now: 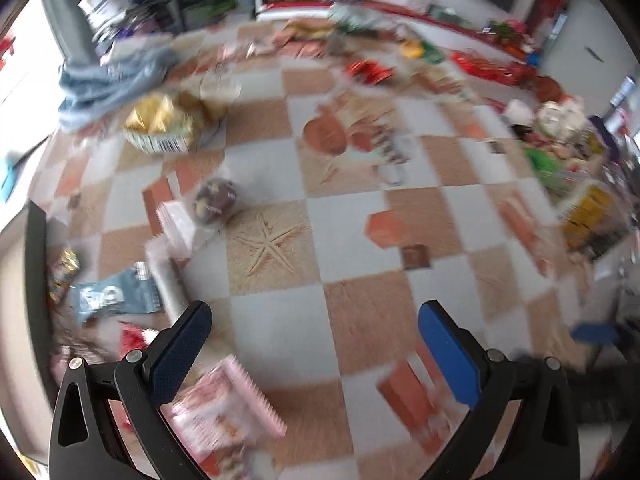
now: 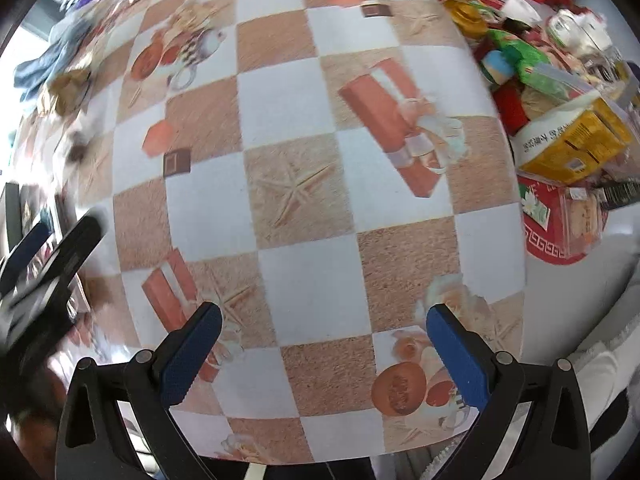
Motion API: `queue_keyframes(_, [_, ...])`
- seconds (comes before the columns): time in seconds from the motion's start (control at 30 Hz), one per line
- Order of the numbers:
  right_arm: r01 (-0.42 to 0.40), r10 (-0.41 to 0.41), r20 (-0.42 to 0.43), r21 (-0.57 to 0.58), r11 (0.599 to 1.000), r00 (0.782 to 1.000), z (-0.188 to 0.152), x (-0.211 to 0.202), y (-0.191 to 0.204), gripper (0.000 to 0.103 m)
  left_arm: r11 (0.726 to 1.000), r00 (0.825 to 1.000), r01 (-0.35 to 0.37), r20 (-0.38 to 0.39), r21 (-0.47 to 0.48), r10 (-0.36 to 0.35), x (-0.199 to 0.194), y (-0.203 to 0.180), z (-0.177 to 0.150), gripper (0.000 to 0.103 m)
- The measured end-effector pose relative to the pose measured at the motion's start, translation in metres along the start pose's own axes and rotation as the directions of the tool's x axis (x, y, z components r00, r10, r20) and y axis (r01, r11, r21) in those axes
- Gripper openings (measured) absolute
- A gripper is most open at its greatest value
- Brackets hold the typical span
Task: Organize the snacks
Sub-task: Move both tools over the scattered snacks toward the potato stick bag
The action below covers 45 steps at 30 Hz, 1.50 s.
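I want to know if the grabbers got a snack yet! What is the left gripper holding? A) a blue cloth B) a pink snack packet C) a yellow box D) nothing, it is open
D: the left gripper stands wide open over the checkered tablecloth, with the pink snack packet lying beside its finger, not gripped.

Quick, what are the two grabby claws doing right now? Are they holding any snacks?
Left gripper: open, holding nothing; a pink snack packet lies beside its left finger.
Right gripper: open, empty, over the checkered tablecloth.
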State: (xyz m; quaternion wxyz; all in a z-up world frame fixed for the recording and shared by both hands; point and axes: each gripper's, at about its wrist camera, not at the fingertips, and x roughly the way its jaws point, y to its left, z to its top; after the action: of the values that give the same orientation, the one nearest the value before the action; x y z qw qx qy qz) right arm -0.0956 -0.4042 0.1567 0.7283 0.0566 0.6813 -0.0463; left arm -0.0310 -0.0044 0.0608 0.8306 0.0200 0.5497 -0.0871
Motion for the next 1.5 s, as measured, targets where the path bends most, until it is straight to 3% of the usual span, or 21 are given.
queue_keyframes(0.1, [-0.009, 0.010, -0.029, 0.019, 1.000, 1.000, 0.011, -0.004, 0.016, 0.103, 0.998, 0.995, 0.062, -0.083, 0.009, -0.061, -0.021, 0.008, -0.002, 0.103])
queue_keyframes(0.27, [-0.041, 0.040, -0.094, -0.009, 0.999, 0.995, 0.035, -0.004, 0.090, 0.103, 0.990, 0.972, 0.142, -0.190, -0.013, -0.142, -0.050, 0.047, -0.025, 0.103])
queue_keyframes(0.47, [-0.113, 0.107, -0.131, -0.041, 0.993, 0.986, 0.028, -0.022, 0.164, 0.103, 0.997, 0.981, 0.050, -0.187, -0.059, -0.060, -0.073, 0.096, -0.033, 0.103])
queue_keyframes(0.63, [-0.125, 0.118, -0.130, -0.047, 0.991, 0.984, 0.029, -0.032, 0.212, 0.103, 0.999, 0.980, -0.014, -0.200, -0.052, 0.003, -0.084, 0.128, -0.024, 0.103])
queue_keyframes(0.87, [-0.086, 0.086, -0.055, 0.002, 0.996, 0.995, 0.027, -0.018, 0.208, 0.103, 0.999, 0.980, -0.046, -0.195, -0.019, 0.041, -0.088, 0.149, -0.006, 0.103])
queue_keyframes(1.1, [-0.057, 0.058, -0.103, 0.008, 0.998, 0.993, 0.051, -0.026, 0.160, 0.103, 0.999, 0.984, -0.040, -0.173, 0.022, 0.044, -0.080, 0.149, 0.042, 0.103])
queue_keyframes(1.33, [-0.061, 0.061, -0.094, 0.003, 0.998, 0.994, 0.109, -0.030, 0.132, 0.103, 1.000, 0.982, -0.020, -0.188, 0.009, 0.022, -0.051, 0.137, 0.100, 0.103])
queue_keyframes(1.5, [0.000, -0.009, -0.048, -0.184, 0.983, 0.999, 0.166, -0.030, 0.138, 0.103, 0.998, 0.978, -0.044, -0.203, 0.037, 0.051, -0.019, 0.123, 0.134, 0.103])
